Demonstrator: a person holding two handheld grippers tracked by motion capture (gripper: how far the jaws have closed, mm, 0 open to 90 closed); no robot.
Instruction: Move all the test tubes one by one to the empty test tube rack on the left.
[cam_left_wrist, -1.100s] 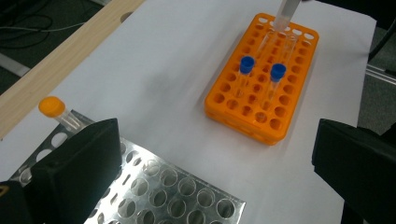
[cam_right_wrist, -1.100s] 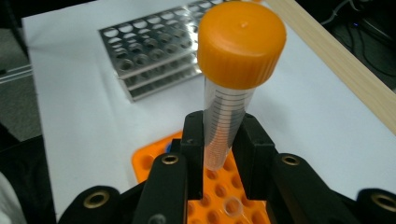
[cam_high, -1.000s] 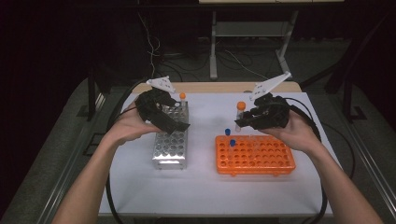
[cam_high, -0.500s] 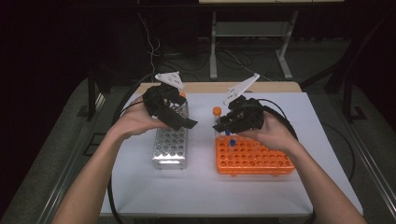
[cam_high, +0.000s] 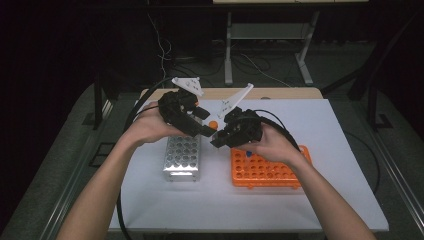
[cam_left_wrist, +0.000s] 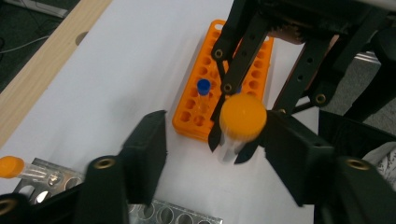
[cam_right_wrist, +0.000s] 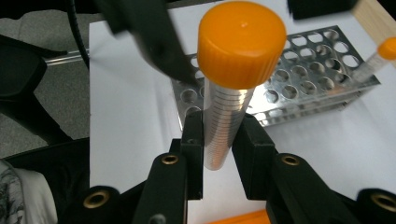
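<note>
orange-capped tube (cam_right_wrist: 229, 93) above metal rack (cam_right_wrist: 299, 79)

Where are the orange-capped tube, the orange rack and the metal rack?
Orange-capped tube (cam_right_wrist: 241, 43), right gripper view, on its cap.
Orange rack (cam_high: 270, 172), high view, on its holed top.
Metal rack (cam_high: 182, 155), high view, on its holed top.

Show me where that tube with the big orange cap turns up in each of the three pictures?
High view: the orange-capped tube sits at the centre, between the two grippers.
Left gripper view: right of centre, held by the right gripper just beyond this gripper's own jaws.
Right gripper view: at the centre, upright, clamped between the jaws.
Shared landmark: the metal rack shows in all three.
</note>
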